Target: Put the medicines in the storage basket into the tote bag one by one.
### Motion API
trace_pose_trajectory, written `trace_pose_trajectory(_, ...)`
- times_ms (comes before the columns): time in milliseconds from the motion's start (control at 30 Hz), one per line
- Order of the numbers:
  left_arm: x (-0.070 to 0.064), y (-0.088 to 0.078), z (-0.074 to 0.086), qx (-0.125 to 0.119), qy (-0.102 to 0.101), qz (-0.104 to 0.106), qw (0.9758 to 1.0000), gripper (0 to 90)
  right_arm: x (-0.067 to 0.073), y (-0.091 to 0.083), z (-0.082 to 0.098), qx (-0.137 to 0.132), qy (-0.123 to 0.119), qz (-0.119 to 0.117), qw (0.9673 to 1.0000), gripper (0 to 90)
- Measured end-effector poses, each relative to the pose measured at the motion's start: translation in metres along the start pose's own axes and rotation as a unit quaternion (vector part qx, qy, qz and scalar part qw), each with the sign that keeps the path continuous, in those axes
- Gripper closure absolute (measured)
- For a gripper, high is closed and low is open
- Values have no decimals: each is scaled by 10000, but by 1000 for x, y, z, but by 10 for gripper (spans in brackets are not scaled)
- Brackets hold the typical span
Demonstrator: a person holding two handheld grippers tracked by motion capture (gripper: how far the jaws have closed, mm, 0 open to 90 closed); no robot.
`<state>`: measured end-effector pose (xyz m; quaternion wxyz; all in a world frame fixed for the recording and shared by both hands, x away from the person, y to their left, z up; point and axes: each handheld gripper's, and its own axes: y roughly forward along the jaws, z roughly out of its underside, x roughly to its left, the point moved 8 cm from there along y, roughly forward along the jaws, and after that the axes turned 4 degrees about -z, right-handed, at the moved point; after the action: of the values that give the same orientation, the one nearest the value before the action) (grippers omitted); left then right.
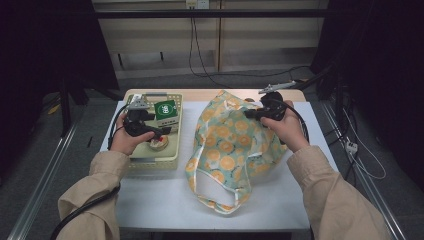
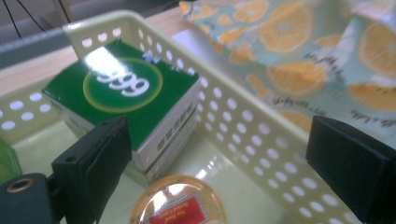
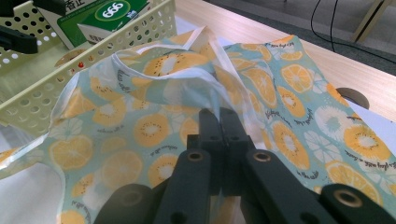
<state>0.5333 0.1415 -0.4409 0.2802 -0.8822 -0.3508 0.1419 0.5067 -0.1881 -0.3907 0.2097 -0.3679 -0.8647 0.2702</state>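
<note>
Gripper work first: our right gripper (image 3: 219, 122) was clamped on the rim of the orange-print bag (image 1: 227, 145), its jaws pressed together with a fold of the thin fabric pinched between them, holding the bag's mouth a little raised. Our left gripper (image 1: 159, 132) hung over the basket (image 1: 150, 162) just left of the bag, its jaws standing wide apart with nothing between them.

Taking the bag as our landmark, it lay slumped across the middle of the white worktop (image 1: 165, 200), handles trailing toward us. The basket sat touching its left side. Inside the basket, nearest our left gripper, lay a round lidded tin (image 2: 177, 205); beyond it stood the green box (image 2: 128, 95), against the basket's far wall.

We judged the packing barely begun: the bag was held open, yet both items remained in the basket and the bag looked flat and empty. Left to do were grasping an item, most likely the tin or the box, and carrying it into the bag.
</note>
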Motion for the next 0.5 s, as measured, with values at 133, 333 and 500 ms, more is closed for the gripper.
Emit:
trace_pose_trajectory(133,4,7,10,142,-65,-2,9999,82,0,0,1,4,21,4,10000,900)
trace_pose_trajectory(333,10,15,25,397,-131,-158,9990,99,0,-2,1,-23,12,11,10000,900)
trace_pose_trajectory(500,12,19,32,615,36,-235,9978,100,2,-3,1,-26,5,10,10000,900)
